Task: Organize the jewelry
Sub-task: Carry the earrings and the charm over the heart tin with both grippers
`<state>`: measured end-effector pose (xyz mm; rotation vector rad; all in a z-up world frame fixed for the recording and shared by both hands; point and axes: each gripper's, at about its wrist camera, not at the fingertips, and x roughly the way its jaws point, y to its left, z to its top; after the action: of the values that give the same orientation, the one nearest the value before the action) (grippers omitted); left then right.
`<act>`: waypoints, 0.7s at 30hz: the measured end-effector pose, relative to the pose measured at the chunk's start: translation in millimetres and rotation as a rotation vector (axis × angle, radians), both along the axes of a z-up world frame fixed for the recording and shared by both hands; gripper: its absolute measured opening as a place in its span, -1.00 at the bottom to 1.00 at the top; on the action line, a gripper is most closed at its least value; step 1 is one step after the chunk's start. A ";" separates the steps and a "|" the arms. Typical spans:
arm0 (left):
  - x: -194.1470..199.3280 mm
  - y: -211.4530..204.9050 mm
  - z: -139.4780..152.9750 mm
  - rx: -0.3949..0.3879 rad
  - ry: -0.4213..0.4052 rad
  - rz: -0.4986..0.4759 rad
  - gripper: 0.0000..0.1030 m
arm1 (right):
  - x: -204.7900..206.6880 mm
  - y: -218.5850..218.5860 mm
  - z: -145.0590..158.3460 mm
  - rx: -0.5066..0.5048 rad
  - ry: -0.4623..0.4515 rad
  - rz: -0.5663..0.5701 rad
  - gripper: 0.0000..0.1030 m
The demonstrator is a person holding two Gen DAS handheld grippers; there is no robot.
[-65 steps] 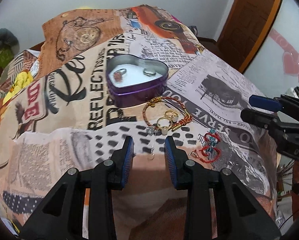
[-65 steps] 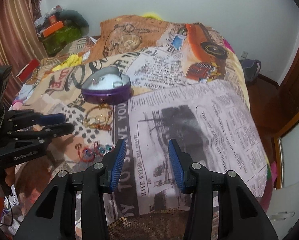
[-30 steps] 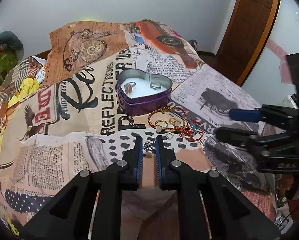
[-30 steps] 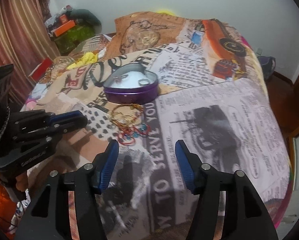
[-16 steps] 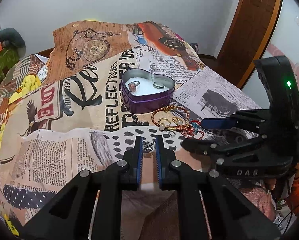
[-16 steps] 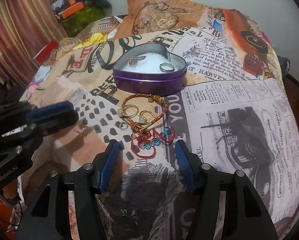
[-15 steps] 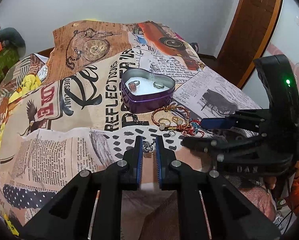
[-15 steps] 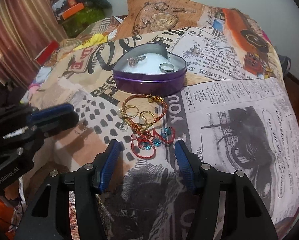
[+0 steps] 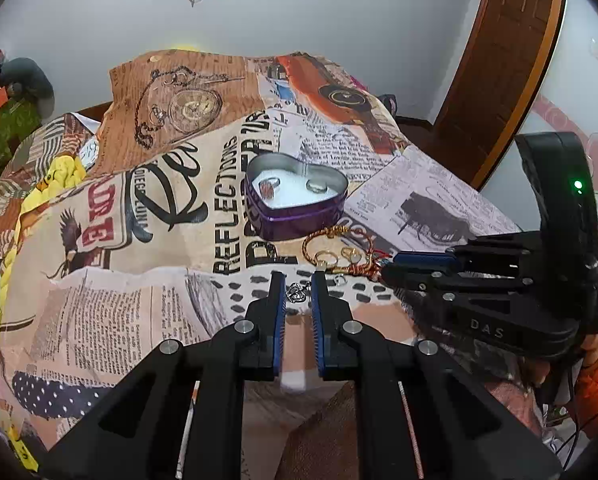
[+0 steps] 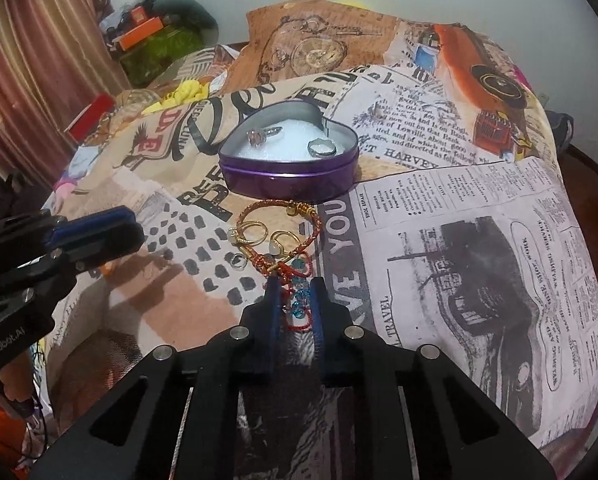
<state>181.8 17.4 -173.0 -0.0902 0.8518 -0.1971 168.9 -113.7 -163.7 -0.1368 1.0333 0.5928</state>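
A purple heart-shaped tin point(image 9: 299, 224) point(image 10: 291, 184) sits on the printed bedspread with two rings on its white lining. In front of it lie a red-gold braided bracelet point(image 10: 311, 224), gold rings point(image 10: 255, 232) and a small silver ring point(image 10: 239, 260). My left gripper point(image 9: 298, 280) is shut on a small silver heart pendant point(image 9: 298, 292), held above the cloth. My right gripper point(image 10: 295, 284) is shut on the red bracelet with blue beads point(image 10: 299, 300), just in front of the pile. It also shows in the left wrist view point(image 9: 419, 264).
The bedspread point(image 10: 459, 240) drops off at the right and near edges. A wooden door point(image 9: 503, 60) stands far right. Boxes and clutter point(image 10: 151, 40) lie beyond the bed at the far left, beside a curtain point(image 10: 27, 60).
My right gripper has moved forward over the red beaded bracelet and closed on it. My left gripper stays shut on the silver pendant, lifted slightly.
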 end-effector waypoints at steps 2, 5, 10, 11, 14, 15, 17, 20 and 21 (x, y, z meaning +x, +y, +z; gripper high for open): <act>0.4 -0.5 3.5 -0.004 -0.008 0.000 -0.79 | -1.2 -2.6 5.5 0.011 -0.011 -0.008 -0.76; 0.1 -1.7 9.7 -0.004 -0.023 -0.002 -0.79 | -2.5 -6.3 16.9 0.025 -0.041 -0.020 -0.76; 2.7 -2.4 19.8 0.001 -0.047 -0.006 -0.79 | -1.5 -11.0 37.4 0.050 -0.096 -0.038 -0.76; 3.7 -2.4 22.8 0.000 -0.055 -0.006 -0.79 | -1.1 -11.7 41.0 0.055 -0.107 -0.040 -0.76; 6.9 -1.6 29.9 -0.001 -0.077 -0.002 -0.79 | 1.0 -13.4 53.4 0.072 -0.140 -0.047 -0.76; 7.6 -1.6 31.6 -0.001 -0.084 -0.001 -0.79 | 1.2 -13.0 56.9 0.075 -0.150 -0.049 -0.76; 10.3 -1.3 35.7 -0.003 -0.097 0.001 -0.79 | 1.8 -12.7 63.4 0.084 -0.168 -0.051 -0.76; 15.6 -0.9 41.4 -0.008 -0.118 0.004 -0.79 | 5.0 -11.6 72.7 0.096 -0.200 -0.056 -0.76; 17.5 -0.5 42.8 -0.009 -0.122 0.005 -0.79 | 6.2 -11.5 74.9 0.101 -0.206 -0.056 -0.76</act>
<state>199.3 16.9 -130.3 -0.0881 0.7289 -0.1995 175.1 -125.2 -88.8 -0.0783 0.8034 0.5665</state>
